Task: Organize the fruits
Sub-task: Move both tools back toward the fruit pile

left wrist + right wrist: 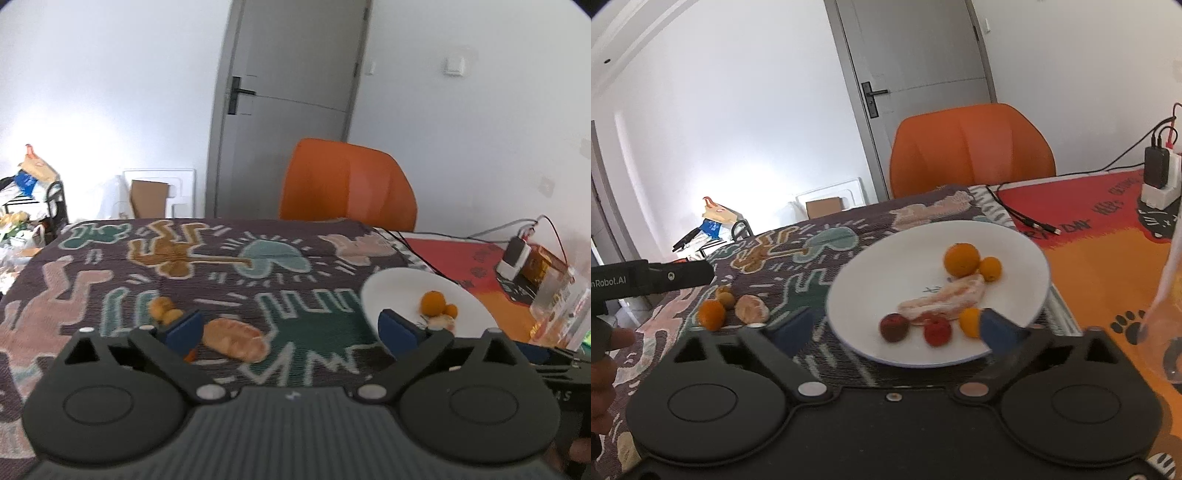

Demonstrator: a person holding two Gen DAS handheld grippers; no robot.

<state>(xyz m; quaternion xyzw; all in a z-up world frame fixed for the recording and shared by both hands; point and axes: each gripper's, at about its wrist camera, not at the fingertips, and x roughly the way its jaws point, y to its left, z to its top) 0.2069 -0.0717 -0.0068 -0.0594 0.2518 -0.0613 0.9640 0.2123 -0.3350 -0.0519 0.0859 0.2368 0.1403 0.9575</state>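
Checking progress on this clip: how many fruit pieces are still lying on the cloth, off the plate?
3, left of the white plate: a small orange fruit, a brownish round fruit behind it, and a peeled citrus piece beside them. The gripper bodies may hide others.

We see a lived-in room of a home. A table spread with a woven cartoon-figure cloth [207, 266] and a red-and-orange paw-print mat [1108, 236] carries a white plate [886, 258] of fruit. Behind it we note an orange chair [347, 184], a grey interior door [291, 74] with a lever handle, plain white walls with a light switch [455, 66], a charger block [1158, 166] with trailing cables, and, by the far wall, a cardboard box [147, 197] and a cluttered rack [33, 199] of bags.
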